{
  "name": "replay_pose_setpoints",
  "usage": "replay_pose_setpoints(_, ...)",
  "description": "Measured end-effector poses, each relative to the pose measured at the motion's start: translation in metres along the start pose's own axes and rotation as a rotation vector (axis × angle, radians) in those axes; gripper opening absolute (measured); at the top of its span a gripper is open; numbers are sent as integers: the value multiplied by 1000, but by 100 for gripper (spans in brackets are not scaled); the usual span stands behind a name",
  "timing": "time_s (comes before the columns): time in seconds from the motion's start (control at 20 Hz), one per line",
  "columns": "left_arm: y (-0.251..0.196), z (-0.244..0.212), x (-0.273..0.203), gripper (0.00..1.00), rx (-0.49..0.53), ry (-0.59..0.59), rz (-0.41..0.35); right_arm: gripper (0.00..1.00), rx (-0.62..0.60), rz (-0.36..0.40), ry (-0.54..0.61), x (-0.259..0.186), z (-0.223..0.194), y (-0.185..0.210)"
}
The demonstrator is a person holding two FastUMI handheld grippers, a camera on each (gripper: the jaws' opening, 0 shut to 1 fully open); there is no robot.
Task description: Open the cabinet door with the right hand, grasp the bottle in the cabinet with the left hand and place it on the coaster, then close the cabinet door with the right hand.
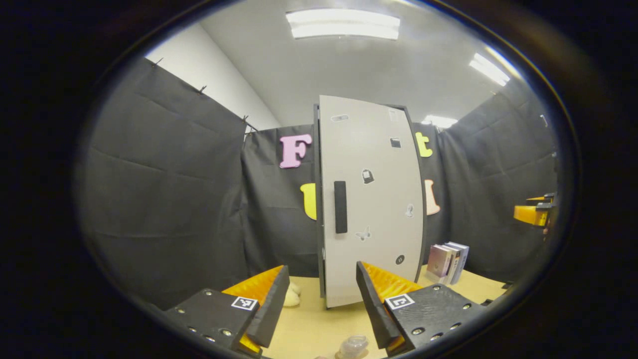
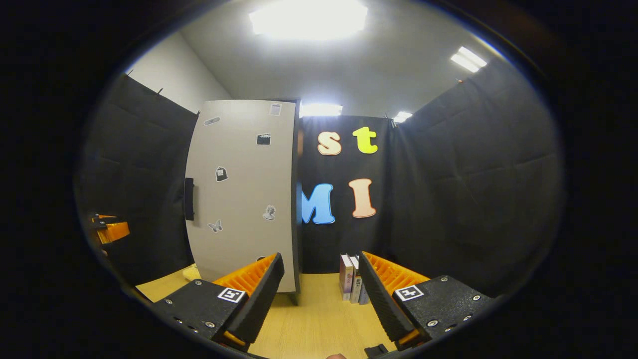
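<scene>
Ahead of my left gripper (image 1: 322, 294), the cabinet door (image 1: 371, 199) stands shut, its black handle (image 1: 340, 207) running vertically near the door's left edge, above and between my fingers. Bare wooden tabletop (image 1: 319, 329) lies between my left fingers and the cabinet base. A small pale object (image 1: 290, 297) sits just beyond my left-hand finger; a clear, rounded item (image 1: 353, 345) lies low between the fingers, identity uncertain. Books (image 1: 447, 262) stand beyond the right-hand finger, beside the cabinet. My left fingers are spread wide, holding nothing.

From my right gripper (image 2: 321, 289), the cabinet door (image 2: 241, 194) sits ahead, left of the fingers, handle (image 2: 189, 199) on its far-left edge. Books (image 2: 351, 279) stand upright between my fingers. Right fingers are also wide apart, touching nothing. The bottle is hidden.
</scene>
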State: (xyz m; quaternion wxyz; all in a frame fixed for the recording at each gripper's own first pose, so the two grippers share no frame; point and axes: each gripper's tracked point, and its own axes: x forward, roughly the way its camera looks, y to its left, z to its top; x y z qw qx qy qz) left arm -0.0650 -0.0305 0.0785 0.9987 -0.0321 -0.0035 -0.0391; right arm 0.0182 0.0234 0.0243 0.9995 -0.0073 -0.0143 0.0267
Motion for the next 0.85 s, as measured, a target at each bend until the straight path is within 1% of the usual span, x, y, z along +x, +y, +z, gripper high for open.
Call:
replay_pose_setpoints(0.05,-1,1,1,74,2,0,3,93,-4,-5,-1,0,-1,-5)
replay_pose_setpoints(0.1,-2,-1,-1,81,4,0,6,93,-4,-7,-2,-1,-2,-9)
replay_pose_setpoints(0.2,-1,-4,-1,81,7,5,14,93,-1,-11,0,0,-5,-14)
replay_pose_setpoints(0.25,-2,-4,-3,77,6,8,17,93,3,-10,2,2,-7,-15)
replay_pose_setpoints(0.4,1,-9,-4,77,13,14,26,93,10,-6,6,3,-12,-14)
replay_pose_setpoints(0.45,1,-10,-6,73,16,17,27,93,10,-4,7,5,-13,-14)
replay_pose_setpoints(0.5,2,-10,-6,77,17,18,28,93,10,-3,6,4,-13,-13)
replay_pose_setpoints(0.85,7,-7,-9,77,20,11,36,93,16,4,5,5,-16,-6)
